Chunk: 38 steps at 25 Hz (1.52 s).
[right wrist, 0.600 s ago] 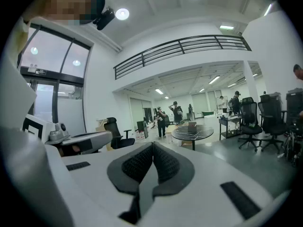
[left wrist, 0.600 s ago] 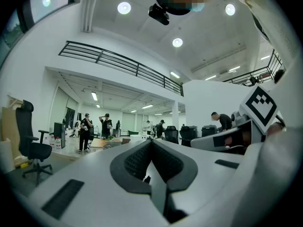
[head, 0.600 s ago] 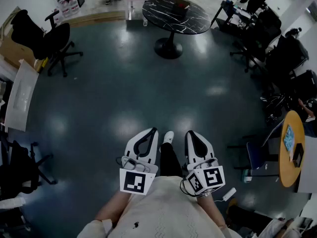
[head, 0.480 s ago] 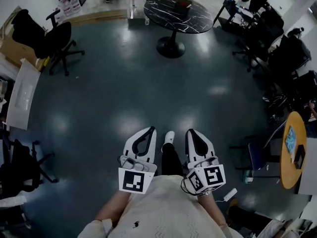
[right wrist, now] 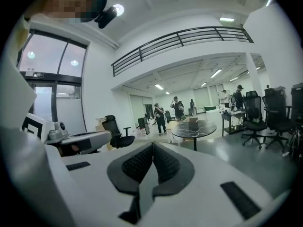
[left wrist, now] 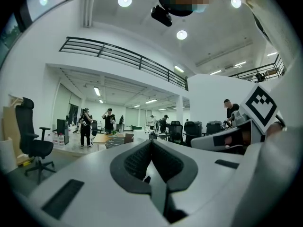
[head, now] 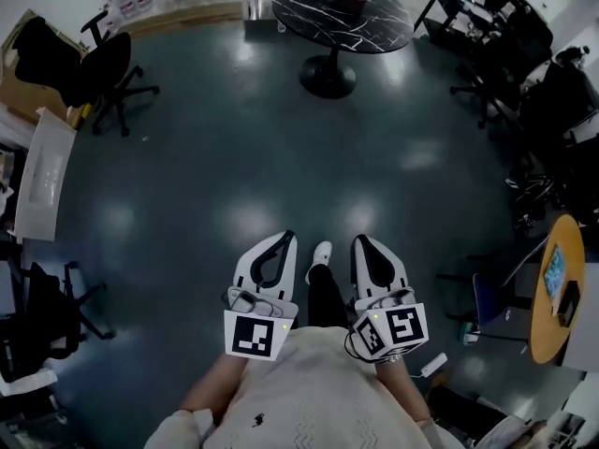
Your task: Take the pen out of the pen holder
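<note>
No pen or pen holder in view; both grippers idle.
Your left gripper point(head: 286, 241) and right gripper point(head: 359, 242) sit pinched together, empty, low centre over the floor point(head: 215, 166). Expect the pen light, stiff, slick: take its barrel above the holder's rim. Since the earlier frame the marble desk point(head: 342, 12) has slid towards the top edge; grippers unmoved.

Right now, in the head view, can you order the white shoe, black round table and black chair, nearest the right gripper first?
1. White shoe, just left of the right gripper.
2. Black round table, far ahead.
3. Black chair, farthest, ahead on the left.
</note>
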Each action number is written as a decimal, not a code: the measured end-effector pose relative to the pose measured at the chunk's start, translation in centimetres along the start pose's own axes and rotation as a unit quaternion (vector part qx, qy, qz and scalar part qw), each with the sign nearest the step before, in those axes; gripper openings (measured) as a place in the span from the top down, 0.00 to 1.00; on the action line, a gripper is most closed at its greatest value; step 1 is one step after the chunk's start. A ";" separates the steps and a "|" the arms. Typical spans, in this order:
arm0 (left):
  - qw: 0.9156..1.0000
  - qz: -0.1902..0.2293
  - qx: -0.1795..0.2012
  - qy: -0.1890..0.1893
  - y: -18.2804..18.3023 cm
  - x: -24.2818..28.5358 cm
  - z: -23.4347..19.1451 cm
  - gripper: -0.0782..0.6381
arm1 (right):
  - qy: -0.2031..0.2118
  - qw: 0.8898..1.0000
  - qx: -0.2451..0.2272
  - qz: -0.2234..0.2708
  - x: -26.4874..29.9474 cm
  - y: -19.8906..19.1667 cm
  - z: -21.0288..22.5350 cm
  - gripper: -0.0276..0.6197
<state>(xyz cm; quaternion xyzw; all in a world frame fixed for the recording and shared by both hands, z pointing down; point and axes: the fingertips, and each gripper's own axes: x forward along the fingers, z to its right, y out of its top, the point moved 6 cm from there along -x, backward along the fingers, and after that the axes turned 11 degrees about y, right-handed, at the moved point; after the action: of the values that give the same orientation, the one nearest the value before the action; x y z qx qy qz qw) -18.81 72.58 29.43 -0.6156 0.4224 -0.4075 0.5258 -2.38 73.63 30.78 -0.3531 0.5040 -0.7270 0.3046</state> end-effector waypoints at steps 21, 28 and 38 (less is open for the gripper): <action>0.999 -0.011 0.017 0.047 1.9 20.2 5.9 0.88 | 0.049 0.999 0.005 -0.013 8.9 6.7 19.6 0.93; 0.999 -0.006 0.014 0.041 1.9 25.3 4.8 0.88 | 0.035 0.999 0.001 -0.016 12.6 8.0 23.3 0.93; 1.000 -0.005 -0.003 0.006 2.9 37.0 -2.1 0.88 | -0.001 1.000 -0.011 -0.015 24.1 11.7 26.6 0.93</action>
<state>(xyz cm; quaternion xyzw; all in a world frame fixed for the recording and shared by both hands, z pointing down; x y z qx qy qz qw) -9.55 36.60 28.88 -0.6171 0.4236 -0.4123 0.5194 6.85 36.99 31.14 -0.3650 0.5064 -0.7254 0.2901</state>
